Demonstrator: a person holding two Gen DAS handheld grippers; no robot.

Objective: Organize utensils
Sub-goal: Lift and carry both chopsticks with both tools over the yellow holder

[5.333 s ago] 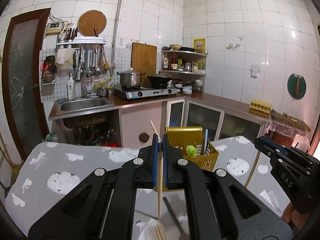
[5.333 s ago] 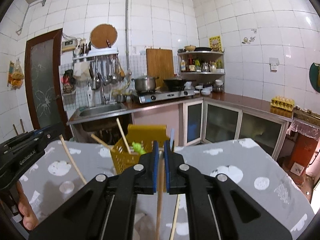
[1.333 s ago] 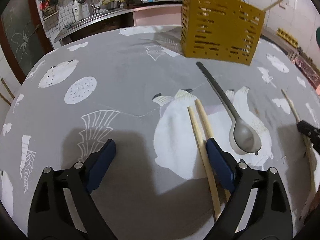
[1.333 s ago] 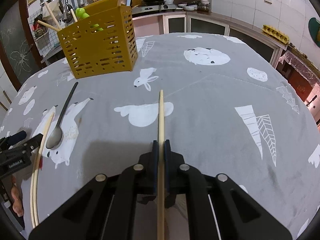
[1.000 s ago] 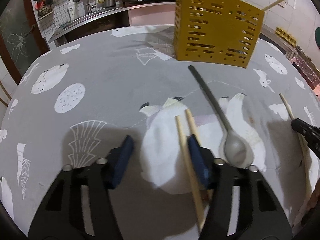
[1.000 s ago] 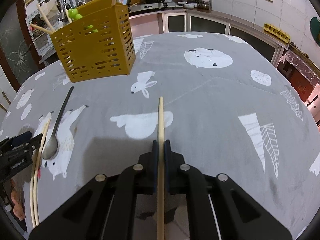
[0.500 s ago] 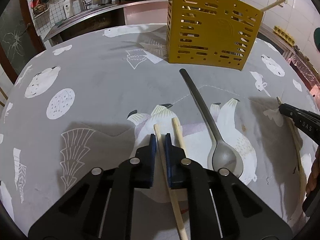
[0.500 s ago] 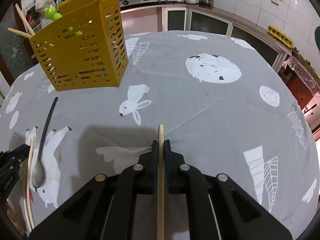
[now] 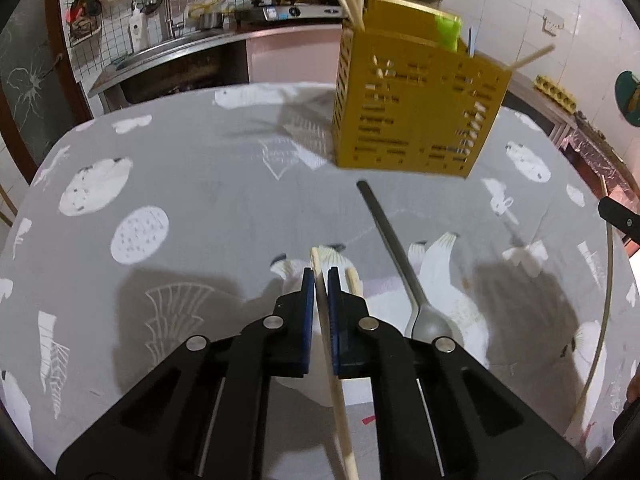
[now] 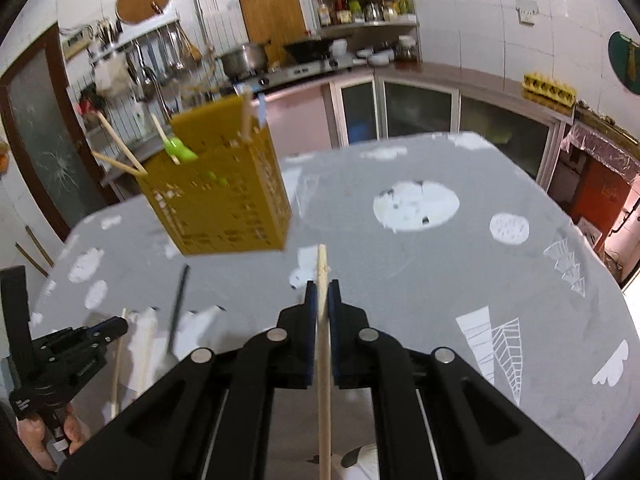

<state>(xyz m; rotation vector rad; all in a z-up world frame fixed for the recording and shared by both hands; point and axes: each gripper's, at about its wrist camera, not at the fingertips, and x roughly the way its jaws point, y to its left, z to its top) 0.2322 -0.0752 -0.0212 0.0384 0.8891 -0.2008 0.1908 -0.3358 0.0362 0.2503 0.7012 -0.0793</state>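
Left wrist view: the left claw (image 9: 319, 276) is pinched shut on a pale wooden chopstick (image 9: 338, 408), its tip just past the blue pads. A second wooden chopstick (image 9: 352, 278) lies beside it, mostly hidden by the claw. A grey metal spoon (image 9: 394, 254) rests on the grey patterned counter (image 9: 200, 184), handle toward the yellow slotted plastic utensil basket (image 9: 416, 112) (blurred). Open cloth spreads leftward.

Right wrist view: the right claw (image 10: 321, 288) clamps another light wooden chopstick (image 10: 323, 360), raised over the counter; its lower end is cut off.
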